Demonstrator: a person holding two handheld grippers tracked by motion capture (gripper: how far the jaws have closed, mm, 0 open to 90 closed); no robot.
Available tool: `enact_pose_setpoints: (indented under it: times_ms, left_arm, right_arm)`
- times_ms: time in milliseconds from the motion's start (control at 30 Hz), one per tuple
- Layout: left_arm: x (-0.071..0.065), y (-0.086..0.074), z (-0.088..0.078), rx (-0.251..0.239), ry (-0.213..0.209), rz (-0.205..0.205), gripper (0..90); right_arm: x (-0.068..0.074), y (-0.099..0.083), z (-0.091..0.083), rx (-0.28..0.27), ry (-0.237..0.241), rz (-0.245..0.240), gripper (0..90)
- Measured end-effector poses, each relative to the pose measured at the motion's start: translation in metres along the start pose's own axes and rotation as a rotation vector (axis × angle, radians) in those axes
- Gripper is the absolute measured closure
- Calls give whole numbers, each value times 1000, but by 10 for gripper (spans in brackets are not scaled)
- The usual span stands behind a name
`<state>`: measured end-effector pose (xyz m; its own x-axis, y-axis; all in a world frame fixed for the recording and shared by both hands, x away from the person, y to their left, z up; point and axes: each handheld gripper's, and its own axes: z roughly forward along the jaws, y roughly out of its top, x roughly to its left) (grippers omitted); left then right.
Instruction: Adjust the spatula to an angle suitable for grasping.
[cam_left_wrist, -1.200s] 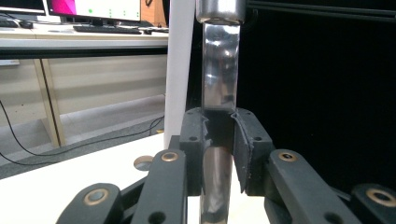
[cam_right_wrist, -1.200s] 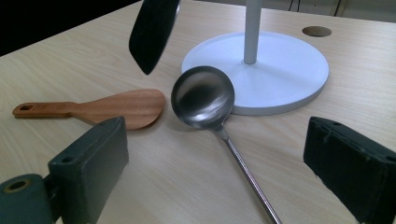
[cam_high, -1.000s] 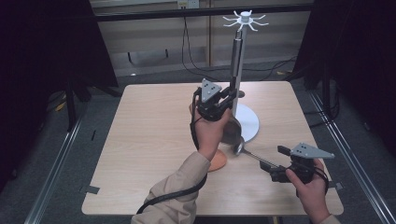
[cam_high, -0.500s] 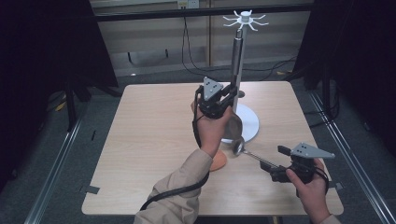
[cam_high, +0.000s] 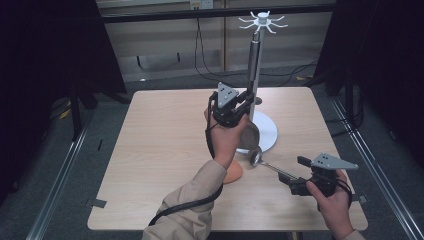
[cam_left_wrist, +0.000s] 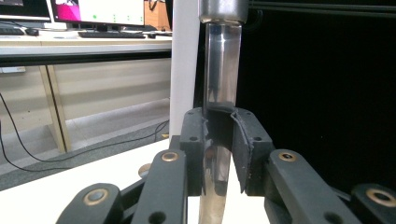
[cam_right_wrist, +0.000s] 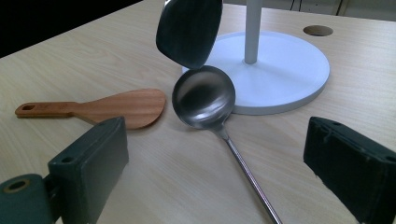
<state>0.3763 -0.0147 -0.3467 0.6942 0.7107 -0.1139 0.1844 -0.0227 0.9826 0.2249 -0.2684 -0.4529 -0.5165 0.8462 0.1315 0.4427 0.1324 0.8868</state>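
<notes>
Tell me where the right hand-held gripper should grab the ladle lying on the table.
Probably the thin handle of the ladle, mid-shaft, from above with jaws across it. The bowl is round, wide and leans on the white stand base; the shaft lies flat, straight and free. The right hand-held gripper already straddles it, open.

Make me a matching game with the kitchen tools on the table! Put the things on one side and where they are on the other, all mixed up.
Things:
1. wooden spatula
2. ladle
3. steel spatula
4. white stand

Places or states:
A. held up in the air by the left gripper
B. stands upright on its round base
C. lies flat on the table, left of the ladle in the right gripper view
D. lies with its bowl against the stand's base

Pairs: 1-C, 2-D, 3-A, 4-B
</notes>
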Motion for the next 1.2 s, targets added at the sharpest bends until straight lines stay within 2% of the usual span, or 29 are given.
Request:
enact_pose_setpoints:
  times_ms: [167, 267, 367, 533, 600, 633, 667, 733, 800, 900, 1033, 1200]
  left_arm:
    - [1, 3, -1, 10, -4, 2, 744]
    - [0, 5, -3, -15, -4, 0, 734]
    - [-1, 12, -8, -49, -15, -3, 725]
    - [-3, 31, -18, -98, -32, 24, 725]
    - [-3, 38, -19, -125, -37, 9, 750]
    - [-1, 44, -20, -153, -48, 7, 778]
    - [-1, 44, -20, -153, -48, 7, 798]
    - [0, 51, -21, -184, -58, -3, 829]
    - [1, 56, -19, -212, -75, -14, 869]
    - [0, 67, -15, -242, -75, -22, 900]
    - [-2, 75, -10, -271, -78, -21, 900]
    - [-3, 86, -4, -313, -82, -44, 900]
  right_arm:
    - [0, 0, 0, 1, -1, -1, 57]
    - [0, 0, 0, 0, -3, -1, 57]
    - [0, 0, -1, -1, -4, -3, 57]
    - [-1, 0, -1, -4, -10, -5, 57]
    - [-1, 0, -1, -4, -10, -4, 57]
    - [-1, -1, -2, -5, -9, -6, 57]
    - [-1, -1, -2, -5, -9, -6, 57]
    - [-2, -1, -2, -9, -9, -3, 57]
    - [-2, -1, -3, -4, -12, 5, 57]
    - [-3, -2, -4, -15, -15, 7, 57]
    - [-4, -2, -5, -15, -16, 9, 57]
    - [-5, -3, -7, -19, -19, 15, 57]
